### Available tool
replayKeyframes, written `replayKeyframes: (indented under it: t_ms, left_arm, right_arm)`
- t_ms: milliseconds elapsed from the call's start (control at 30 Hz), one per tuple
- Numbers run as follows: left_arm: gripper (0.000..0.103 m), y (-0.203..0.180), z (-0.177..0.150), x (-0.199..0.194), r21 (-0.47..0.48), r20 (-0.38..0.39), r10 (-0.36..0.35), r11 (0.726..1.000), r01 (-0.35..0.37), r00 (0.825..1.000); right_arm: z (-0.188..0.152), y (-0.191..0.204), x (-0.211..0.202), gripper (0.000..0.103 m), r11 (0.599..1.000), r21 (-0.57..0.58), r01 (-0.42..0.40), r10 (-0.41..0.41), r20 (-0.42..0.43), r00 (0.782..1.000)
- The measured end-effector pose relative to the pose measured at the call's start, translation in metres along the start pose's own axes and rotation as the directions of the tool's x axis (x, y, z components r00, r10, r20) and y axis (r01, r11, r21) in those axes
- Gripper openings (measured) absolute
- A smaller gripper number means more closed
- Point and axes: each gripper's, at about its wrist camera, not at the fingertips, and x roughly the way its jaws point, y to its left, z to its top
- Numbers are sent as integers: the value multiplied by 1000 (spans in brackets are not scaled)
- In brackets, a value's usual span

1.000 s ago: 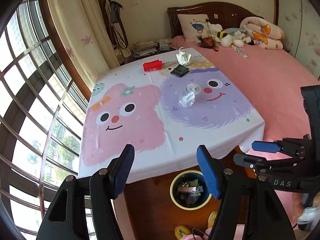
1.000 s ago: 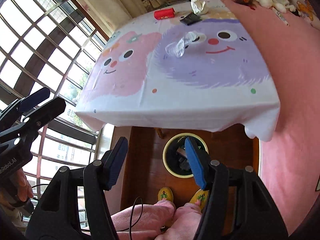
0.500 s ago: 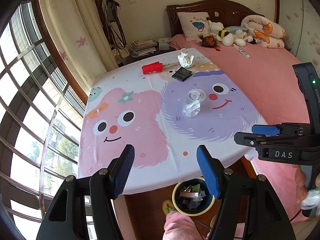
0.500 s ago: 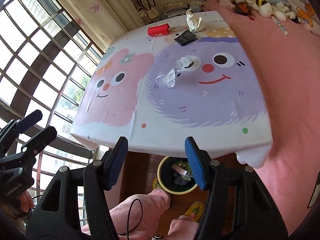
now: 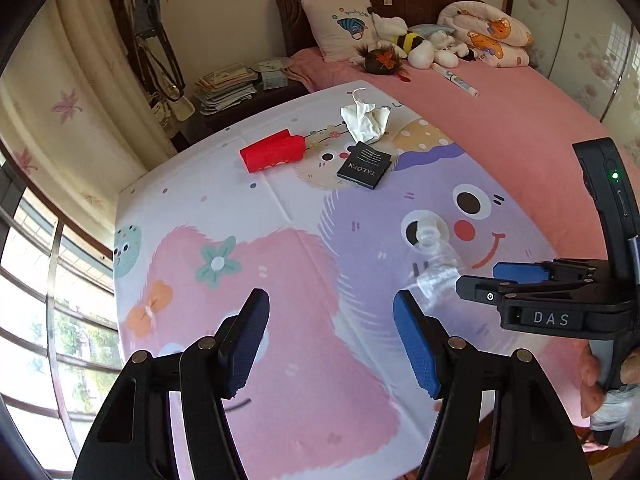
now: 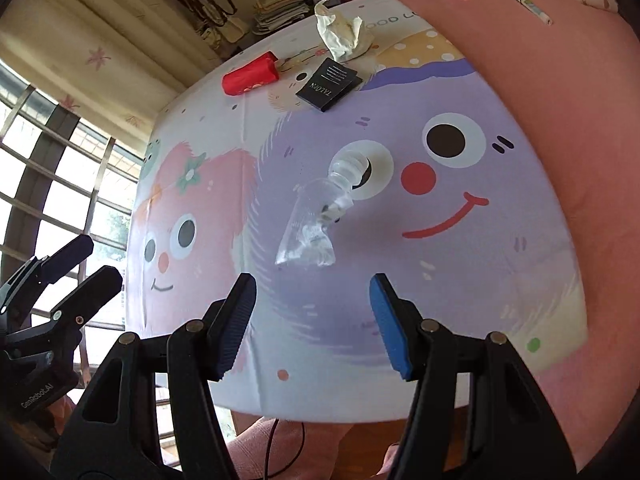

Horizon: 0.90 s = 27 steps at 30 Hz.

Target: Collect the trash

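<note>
A crushed clear plastic bottle (image 6: 316, 220) lies on the cartoon tablecloth (image 6: 460, 272), just beyond my right gripper (image 6: 314, 312), which hangs open and empty above the cloth. In the left wrist view the bottle (image 5: 434, 264) sits right of my open, empty left gripper (image 5: 332, 334), partly behind the right gripper (image 5: 480, 282). Farther back lie a red packet (image 5: 272, 154), a black packet (image 5: 365, 165) and a crumpled tissue (image 5: 364, 120). The same red packet (image 6: 250, 74), black packet (image 6: 328, 85) and tissue (image 6: 340, 36) show in the right wrist view.
A pink bed (image 5: 500, 112) with a pillow and soft toys runs along the table's right side. A barred window (image 6: 60, 184) and curtains (image 5: 80, 92) stand on the left. Stacked papers (image 5: 228, 88) sit on a low stand behind the table. A person's pink-clad legs (image 6: 276, 444) are below the near edge.
Both grippers have moved forward over the table and come lower, so the bottle now looks close. The bin on the floor has dropped out of view. Both jaws stay open.
</note>
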Motion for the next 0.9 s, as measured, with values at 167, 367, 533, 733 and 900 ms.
replayKeyframes:
  t_ms: [167, 367, 533, 733, 900]
  left_arm:
    - [66, 32, 38, 53, 42, -28, -57, 997, 59, 998]
    - [66, 42, 70, 96, 63, -38, -103, 992, 106, 994]
    - [66, 30, 92, 125, 94, -62, -145, 984, 150, 988]
    - [66, 8, 124, 171, 121, -134, -195, 970, 211, 972]
    - [66, -14, 146, 203, 134, -171, -224, 959, 248, 959]
  right_arm:
    - [33, 9, 54, 56, 991, 107, 78, -74, -41, 996]
    - [43, 7, 102, 35, 977, 188, 103, -85, -103, 991]
    - [45, 12, 104, 31, 975, 189, 117, -107, -65, 992]
    - [60, -6, 87, 30, 970, 204, 135, -137, -6, 991]
    - [77, -33, 80, 30, 959, 241, 150, -160, 22, 987]
